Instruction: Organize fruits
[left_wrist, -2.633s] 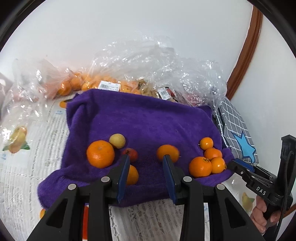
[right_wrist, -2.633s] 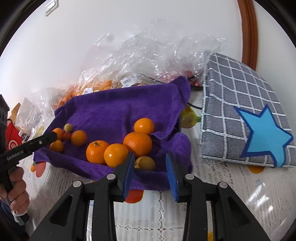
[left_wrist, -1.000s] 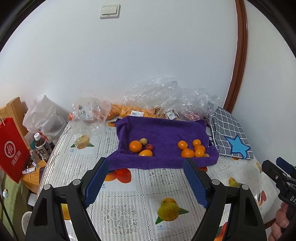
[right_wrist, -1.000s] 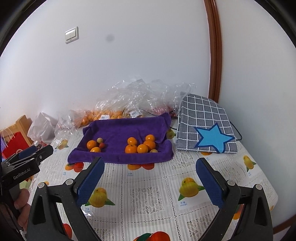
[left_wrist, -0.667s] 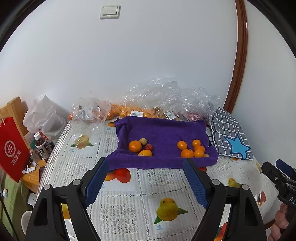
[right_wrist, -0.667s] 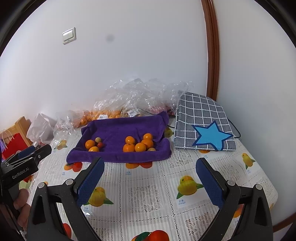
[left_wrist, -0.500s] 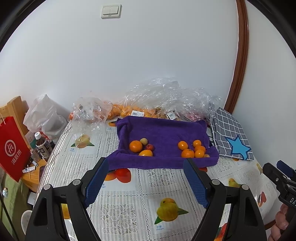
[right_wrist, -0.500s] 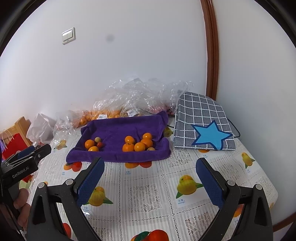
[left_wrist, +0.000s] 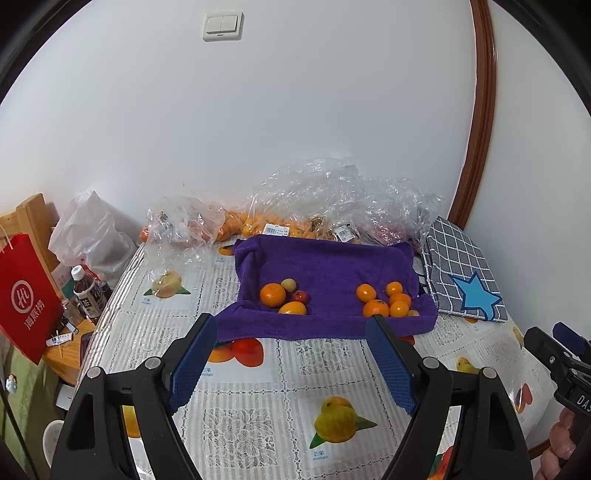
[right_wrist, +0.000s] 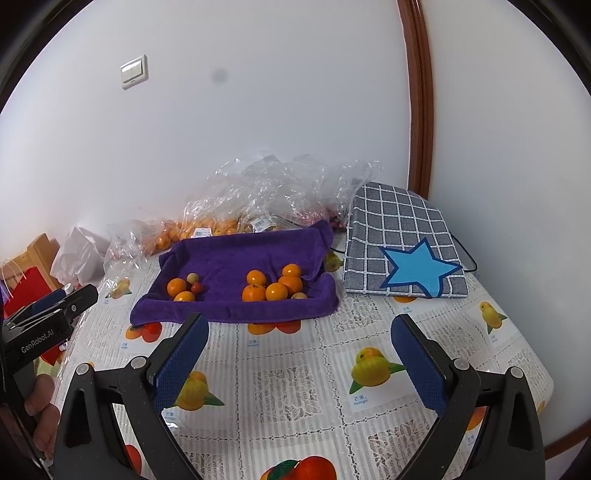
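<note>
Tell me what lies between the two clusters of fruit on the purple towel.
Only bare purple towel: the left wrist view shows an empty strip between the left cluster and the right cluster. The right wrist view agrees.

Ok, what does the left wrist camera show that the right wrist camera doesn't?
Only the left wrist view shows the brown bottle beside the red paper bag, the bag's white logo, and the right gripper from the side. Only the right wrist view shows the black cable behind the star cushion, and the left gripper from the side. Both show the purple towel, two fruit groups on it, plastic bags and the light switch.
</note>
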